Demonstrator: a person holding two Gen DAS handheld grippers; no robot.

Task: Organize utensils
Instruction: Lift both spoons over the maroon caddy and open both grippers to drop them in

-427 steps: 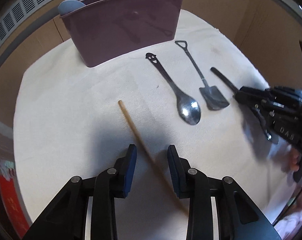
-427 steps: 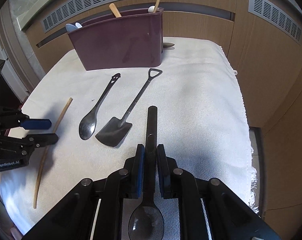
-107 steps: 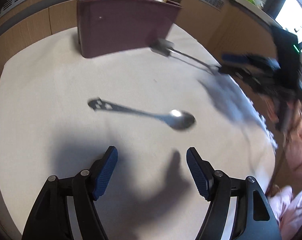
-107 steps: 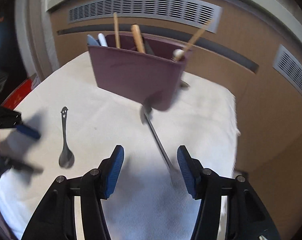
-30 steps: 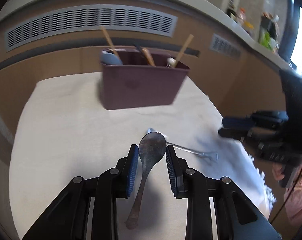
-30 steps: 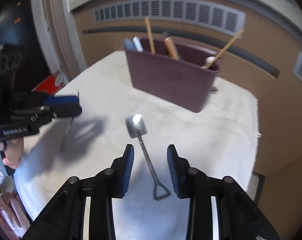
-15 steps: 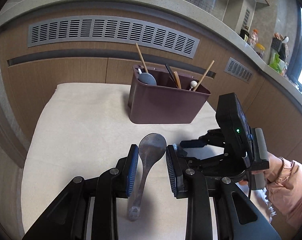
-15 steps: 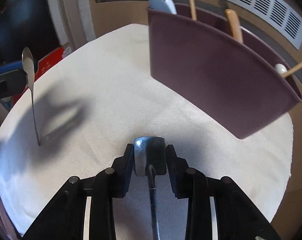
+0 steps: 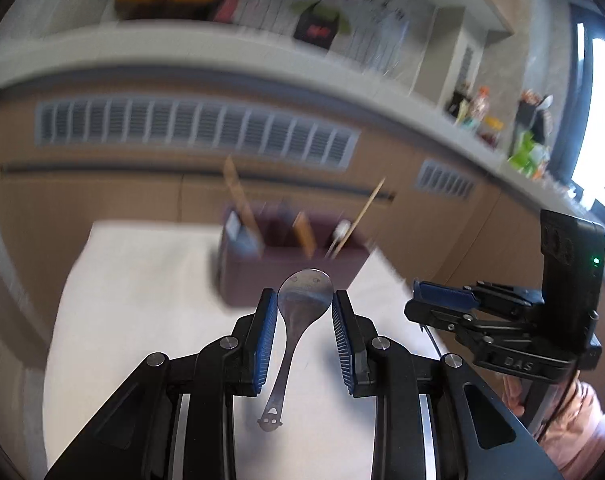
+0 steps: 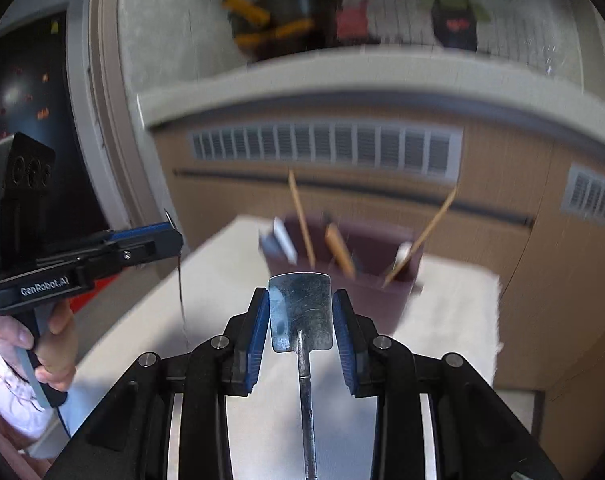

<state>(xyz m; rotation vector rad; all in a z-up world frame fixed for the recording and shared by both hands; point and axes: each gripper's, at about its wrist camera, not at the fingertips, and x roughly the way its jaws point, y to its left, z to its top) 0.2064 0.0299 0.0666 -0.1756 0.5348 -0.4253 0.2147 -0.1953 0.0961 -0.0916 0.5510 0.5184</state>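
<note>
My left gripper (image 9: 304,308) is shut on the bowl of a steel spoon (image 9: 298,312); its handle with a smiley cut-out hangs down toward me. My right gripper (image 10: 301,312) is shut on the blade of a small shovel-shaped spoon (image 10: 300,310), handle hanging down. Both are lifted above the white cloth. Ahead stands the maroon utensil holder (image 9: 258,280) (image 10: 382,296), with wooden sticks and other utensils in it. In the left wrist view the right gripper (image 9: 442,304) shows at the right; in the right wrist view the left gripper (image 10: 170,236) shows at the left with the spoon dangling.
The white cloth (image 9: 142,300) covers a table against a wood-panelled wall with a vent grille (image 10: 326,148). A counter ledge runs above it, with bottles (image 9: 482,116) at the right. A person's hand (image 10: 50,340) holds the left gripper's handle. The views are motion-blurred.
Both grippers have risen with their utensils, so the holder now sits lower and farther off. The right gripper closed on the shovel spoon's blade and lifted it off the cloth.
</note>
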